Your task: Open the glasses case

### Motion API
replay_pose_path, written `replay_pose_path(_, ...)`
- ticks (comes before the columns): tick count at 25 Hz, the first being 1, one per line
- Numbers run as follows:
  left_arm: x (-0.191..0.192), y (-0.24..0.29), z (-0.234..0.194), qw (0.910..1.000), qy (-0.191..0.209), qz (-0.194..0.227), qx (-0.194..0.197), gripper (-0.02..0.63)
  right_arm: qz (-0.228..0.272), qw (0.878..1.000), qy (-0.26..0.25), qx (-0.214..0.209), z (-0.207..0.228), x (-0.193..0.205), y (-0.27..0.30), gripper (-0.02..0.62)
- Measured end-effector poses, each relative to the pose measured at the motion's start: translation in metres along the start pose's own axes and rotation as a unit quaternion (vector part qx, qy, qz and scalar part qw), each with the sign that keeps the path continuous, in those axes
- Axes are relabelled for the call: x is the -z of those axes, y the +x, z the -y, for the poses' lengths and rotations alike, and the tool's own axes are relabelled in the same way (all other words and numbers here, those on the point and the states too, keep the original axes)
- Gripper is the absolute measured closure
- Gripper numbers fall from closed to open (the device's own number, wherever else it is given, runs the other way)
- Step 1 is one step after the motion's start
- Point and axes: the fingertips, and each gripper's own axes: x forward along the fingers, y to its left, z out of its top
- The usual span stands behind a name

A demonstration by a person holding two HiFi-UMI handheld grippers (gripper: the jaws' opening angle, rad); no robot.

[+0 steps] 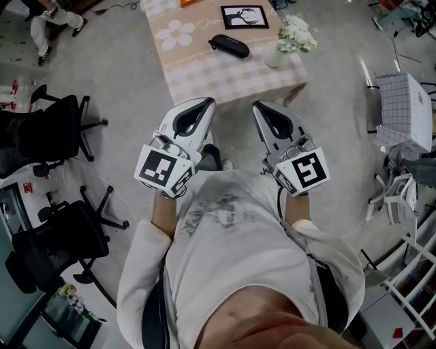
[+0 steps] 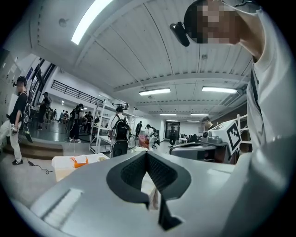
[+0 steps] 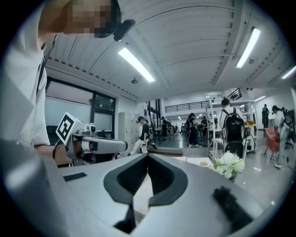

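1. I'm holding my left gripper (image 1: 208, 102) and right gripper (image 1: 258, 105) level, side by side in front of my chest. Both pairs of jaws are pressed together on nothing, I'd say because nothing is within reach yet.
2. The glasses case (image 1: 228, 45), black and closed, is lying on the far checked surface (image 1: 204, 75). It is well apart from both grippers, left of the white flowers (image 1: 298, 34) and nearer than the framed picture (image 1: 244, 16).
3. Cursive lettering is running beside the daisy print (image 1: 175, 33), too small for me to read.
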Motion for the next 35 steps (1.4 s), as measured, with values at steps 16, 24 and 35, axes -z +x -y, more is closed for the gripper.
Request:
replay_pose_path(16,0.002,0.052,-0.095,0.9979,-0.025,-0.011,0.059,0.598,-0.034,0.999,0.006,0.041,0.042,-0.005,0.097,0.58)
replay_pose_path(24,0.0,0.067,-0.132,0.9955,-0.028,-0.009,0.09,0.598,-0.042,0.997,0.007,0.068,0.053,-0.007,0.133,0.58)
replay_pose_path(35,0.011,0.096,-0.152,0.9922,-0.048,-0.027,0.112,0.598,-0.07,0.993,0.025,0.096,0.08,0.013,0.152,0.58)
